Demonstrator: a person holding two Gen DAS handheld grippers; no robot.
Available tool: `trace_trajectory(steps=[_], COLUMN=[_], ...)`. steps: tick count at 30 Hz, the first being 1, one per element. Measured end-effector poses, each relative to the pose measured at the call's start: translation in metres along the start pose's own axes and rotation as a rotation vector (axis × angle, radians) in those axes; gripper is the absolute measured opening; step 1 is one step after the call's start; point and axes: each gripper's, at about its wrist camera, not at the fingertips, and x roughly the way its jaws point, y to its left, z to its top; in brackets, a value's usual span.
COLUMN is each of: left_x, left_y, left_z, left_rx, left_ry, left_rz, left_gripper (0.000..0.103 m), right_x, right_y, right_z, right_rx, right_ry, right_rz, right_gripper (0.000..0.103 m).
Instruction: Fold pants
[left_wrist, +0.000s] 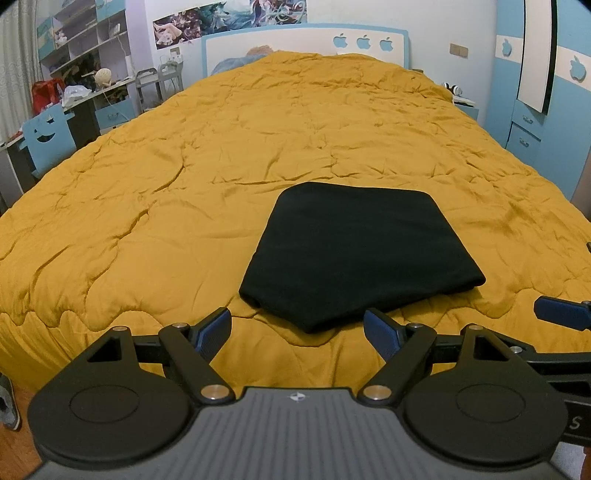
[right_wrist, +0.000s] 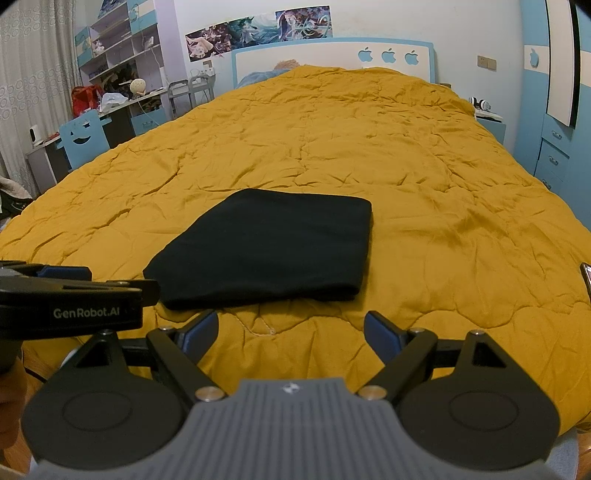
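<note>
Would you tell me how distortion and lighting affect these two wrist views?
Left wrist view: fisheye bows the bed edges; the black pants show almost no fold detail. Right wrist view: same bowing, dark corners, pants equally featureless; even indoor light, no glare.

A home bedroom, likely a child's or teenager's: a wide bed (left_wrist: 258, 147) under a mustard quilted comforter fills the room, backed by a white and blue headboard (left_wrist: 306, 46) with apple cut-outs. Anime posters (left_wrist: 229, 18) hang above it. A cluttered desk (right_wrist: 122, 107) with shelves (left_wrist: 81, 37) stands left, a blue wardrobe (left_wrist: 535, 92) right, and a blue smiley-face chair (right_wrist: 83, 134)
</note>
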Motion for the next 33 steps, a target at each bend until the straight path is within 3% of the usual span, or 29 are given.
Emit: trace_trajectory(steps=[33], left_x=[-0.0023], left_y=[0.0040], left_z=[0.0016], left_rx=[0.000], left_ry=[-0.007], left_rz=[-0.003], left_gripper=[0.095], right_x=[-0.0016], right_y=[0.0035], right_z=[0.0005], right_rx=[0.000], right_ry=[-0.017], right_rz=[-0.010], right_gripper=[0.082])
